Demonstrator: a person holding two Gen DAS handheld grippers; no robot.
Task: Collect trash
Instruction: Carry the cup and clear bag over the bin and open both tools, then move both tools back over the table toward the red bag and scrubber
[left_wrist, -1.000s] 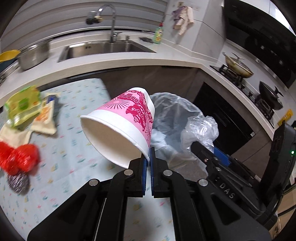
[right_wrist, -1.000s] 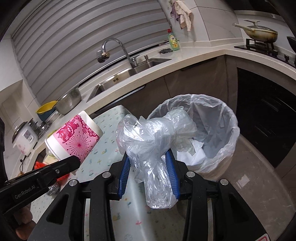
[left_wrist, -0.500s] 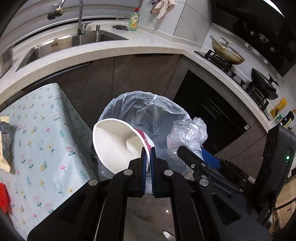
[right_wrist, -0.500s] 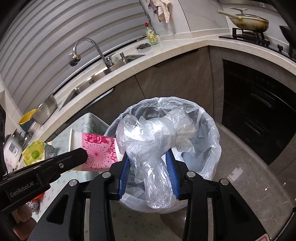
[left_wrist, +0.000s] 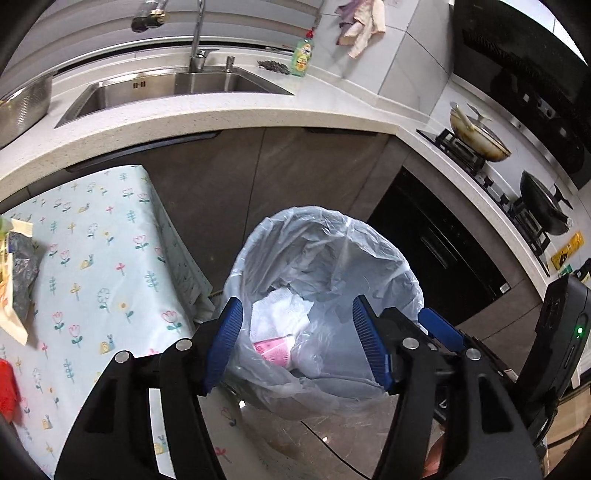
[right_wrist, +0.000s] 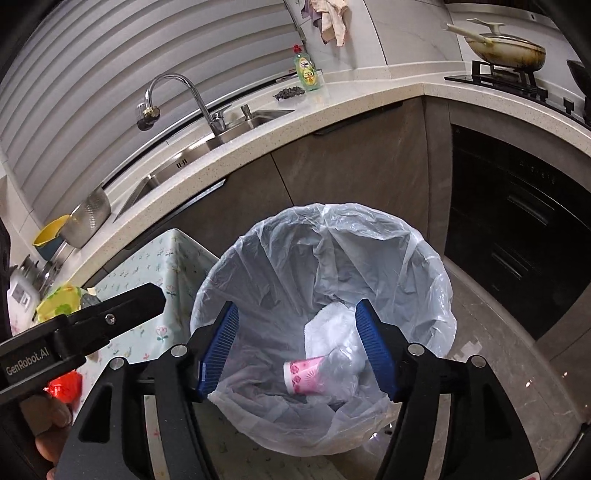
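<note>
A trash bin lined with a clear plastic bag (left_wrist: 373, 243) (right_wrist: 424, 240) stands on the floor beside the table. Inside lie the pink-and-white paper cup (left_wrist: 275, 349) (right_wrist: 306, 376), the crumpled clear plastic bag (right_wrist: 343, 363) and white paper (left_wrist: 280, 314). My left gripper (left_wrist: 297, 347) is open and empty above the bin. My right gripper (right_wrist: 297, 349) is open and empty above the bin too. The left gripper also shows at the left of the right wrist view (right_wrist: 85, 325).
A table with a floral cloth (left_wrist: 96, 280) (right_wrist: 155, 273) is left of the bin, with wrappers (left_wrist: 18, 266), a green-yellow packet (right_wrist: 61, 301) and red trash (left_wrist: 7, 391) (right_wrist: 64, 384) on it. A counter with sink (left_wrist: 177, 88), a stove with pans (left_wrist: 476, 136) and dark cabinets surround the floor.
Both grippers opened over the bin. The paper cup left my left gripper and the plastic bag left my right gripper; both now lie inside the bin.
</note>
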